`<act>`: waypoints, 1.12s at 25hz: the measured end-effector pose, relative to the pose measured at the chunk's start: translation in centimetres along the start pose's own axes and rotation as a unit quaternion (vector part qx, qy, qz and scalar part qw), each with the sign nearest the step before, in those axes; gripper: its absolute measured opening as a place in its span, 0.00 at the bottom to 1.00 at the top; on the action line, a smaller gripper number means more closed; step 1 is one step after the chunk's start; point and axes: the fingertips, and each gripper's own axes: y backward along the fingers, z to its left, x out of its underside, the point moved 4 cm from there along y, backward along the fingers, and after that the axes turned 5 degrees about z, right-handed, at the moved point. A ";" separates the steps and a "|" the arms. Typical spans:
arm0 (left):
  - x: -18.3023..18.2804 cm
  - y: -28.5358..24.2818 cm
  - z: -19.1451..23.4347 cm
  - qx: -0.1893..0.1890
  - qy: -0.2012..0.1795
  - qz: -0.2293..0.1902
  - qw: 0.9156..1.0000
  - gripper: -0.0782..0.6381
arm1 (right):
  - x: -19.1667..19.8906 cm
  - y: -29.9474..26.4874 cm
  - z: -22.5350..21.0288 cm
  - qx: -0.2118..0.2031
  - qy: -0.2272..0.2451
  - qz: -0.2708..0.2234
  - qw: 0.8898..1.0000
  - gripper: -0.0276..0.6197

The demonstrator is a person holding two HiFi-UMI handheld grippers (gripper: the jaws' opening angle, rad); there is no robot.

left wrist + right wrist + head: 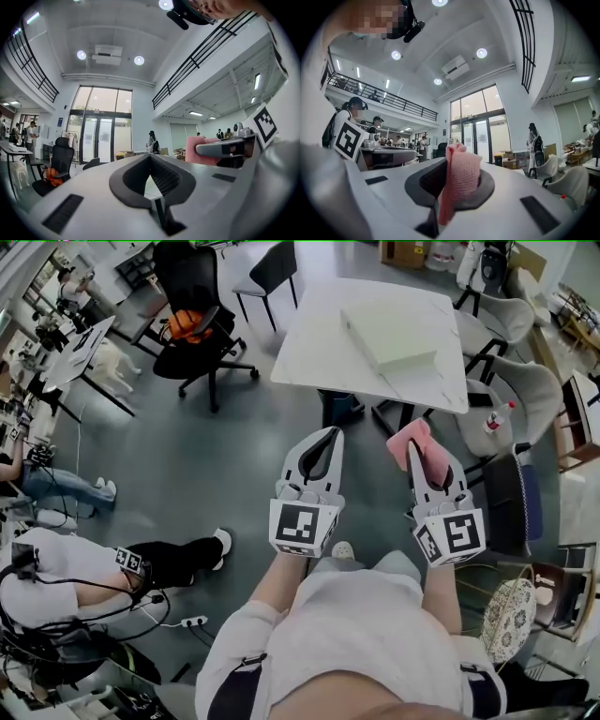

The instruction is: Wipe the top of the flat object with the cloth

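A flat cream slab (389,334) lies on the white table (314,348), well ahead of both grippers. Both grippers are held up in the air above the grey floor, short of the table's near edge. My right gripper (427,454) is shut on a pink cloth (411,440); in the right gripper view the cloth (461,176) stands folded between the jaws of that gripper (457,161). My left gripper (330,434) is shut with nothing in it, its tips meeting (150,157). The left gripper view shows the pink cloth (192,149) at the right.
A black office chair (192,334) carrying something orange stands left of the table, and another dark chair (272,268) behind it. Pale chairs (516,315) and a spray bottle (497,418) are at the right. A seated person (56,577) is at the far left.
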 end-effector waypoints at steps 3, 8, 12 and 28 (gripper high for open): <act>-0.1 -0.7 0.6 0.007 0.006 -0.003 1.000 0.13 | -0.2 0.0 -0.8 0.017 0.000 0.001 1.000 0.09; 0.0 -2.2 0.6 0.021 0.013 0.001 1.000 0.13 | -0.5 0.0 -2.8 0.038 -0.009 -0.001 0.999 0.09; 0.2 -4.3 0.7 0.019 0.016 0.006 1.000 0.13 | -0.3 -1.0 -4.8 0.039 -0.010 0.000 0.999 0.09; -1.4 -18.6 1.6 -0.058 0.017 0.002 0.998 0.13 | -1.6 -12.0 -16.9 -0.054 0.014 0.007 0.998 0.09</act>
